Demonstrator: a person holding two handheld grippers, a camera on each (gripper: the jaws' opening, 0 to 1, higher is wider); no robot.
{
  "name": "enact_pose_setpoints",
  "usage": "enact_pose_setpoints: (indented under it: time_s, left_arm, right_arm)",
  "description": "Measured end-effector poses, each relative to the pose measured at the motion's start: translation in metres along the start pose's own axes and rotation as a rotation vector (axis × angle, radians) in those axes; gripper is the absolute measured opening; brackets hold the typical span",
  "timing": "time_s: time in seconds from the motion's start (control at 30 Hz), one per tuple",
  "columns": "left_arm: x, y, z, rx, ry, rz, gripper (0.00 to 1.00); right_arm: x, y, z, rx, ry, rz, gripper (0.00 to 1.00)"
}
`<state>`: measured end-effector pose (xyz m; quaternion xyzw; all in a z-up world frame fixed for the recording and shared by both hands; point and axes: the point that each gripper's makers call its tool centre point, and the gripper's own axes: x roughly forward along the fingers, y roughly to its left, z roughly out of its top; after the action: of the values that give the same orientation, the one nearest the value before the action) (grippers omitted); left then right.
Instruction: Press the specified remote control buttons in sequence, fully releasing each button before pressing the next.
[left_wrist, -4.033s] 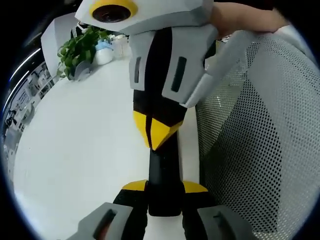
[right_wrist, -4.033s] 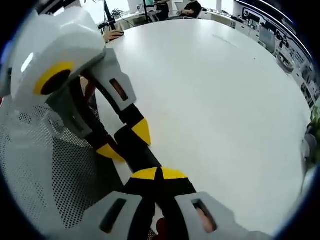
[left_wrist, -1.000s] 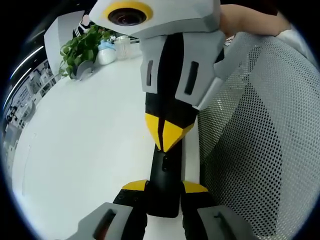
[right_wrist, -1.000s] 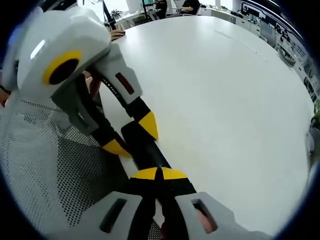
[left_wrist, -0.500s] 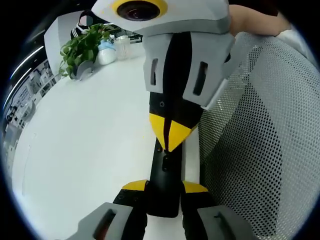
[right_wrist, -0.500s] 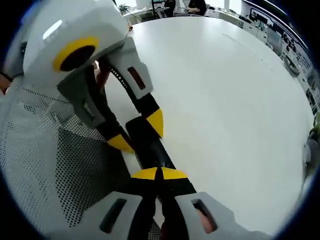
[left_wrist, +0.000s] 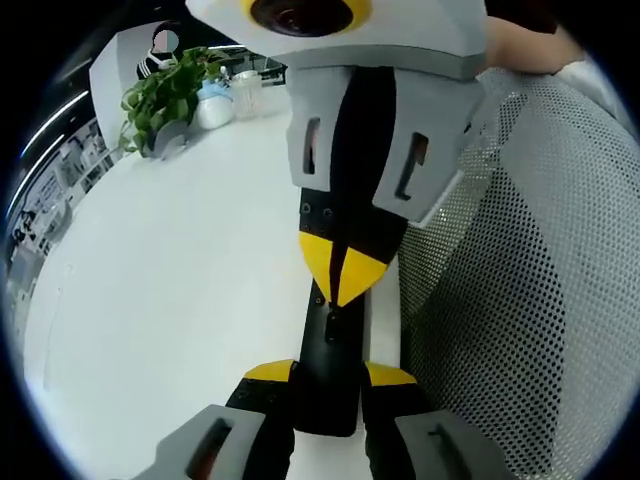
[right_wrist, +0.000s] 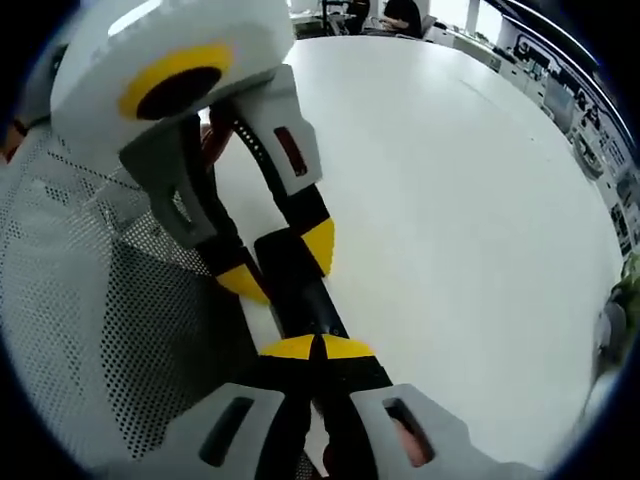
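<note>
**Left gripper view: remote pinched, closed tips pressing its face**

Left gripper view shows the left gripper (left_wrist: 326, 372) nearest, its two jaws pinching the near end of the black remote control (left_wrist: 330, 375). Just beyond that end, the right gripper (left_wrist: 342, 290) comes down from above with its yellow tips pressed together, resting on the remote's face; I judge that a button is being pressed. The remote lies along the edge of the white table (left_wrist: 170, 300), with the mesh chair back (left_wrist: 520, 300) just beside it on the other side. Far behind the remote stands a potted plant (left_wrist: 160, 95).

In the right gripper view, the right gripper (right_wrist: 318, 347) has both jaws shut together on the remote control (right_wrist: 300, 290), and the left gripper (right_wrist: 285, 262) clamps the remote beyond.

Risk: the closed tips are wide, so they may slide and push a neighbouring button. Also, an incomplete lift would spoil the full release.
</note>
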<state>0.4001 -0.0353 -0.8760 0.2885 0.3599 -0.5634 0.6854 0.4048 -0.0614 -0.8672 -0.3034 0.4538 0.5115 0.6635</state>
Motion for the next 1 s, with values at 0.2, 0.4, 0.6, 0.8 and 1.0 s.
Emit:
enact_pose_setpoints:
  time_s: [0.2, 0.4, 0.6, 0.8, 1.0]
  left_arm:
    - [0.0, 0.001, 0.001, -0.013, -0.004, 0.01, 0.25]
    - [0.001, 0.005, 0.002, -0.034, -0.008, 0.027, 0.25]
    - [0.002, 0.007, 0.003, -0.048, -0.008, 0.039, 0.25]
    - [0.002, 0.008, 0.003, -0.054, -0.01, 0.044, 0.25]
    - [0.002, 0.008, 0.003, -0.053, -0.01, 0.045, 0.25]
  right_arm:
    - [0.001, -0.002, 0.001, -0.025, 0.0, -0.017, 0.0]
    - [0.002, -0.008, 0.004, -0.035, -0.01, -0.047, 0.0]
    - [0.002, -0.011, 0.006, -0.034, -0.028, -0.055, 0.0]
    - [0.002, -0.013, 0.007, -0.007, -0.036, -0.051, 0.0]
    - [0.002, -0.013, 0.007, 0.044, -0.05, -0.025, 0.0]
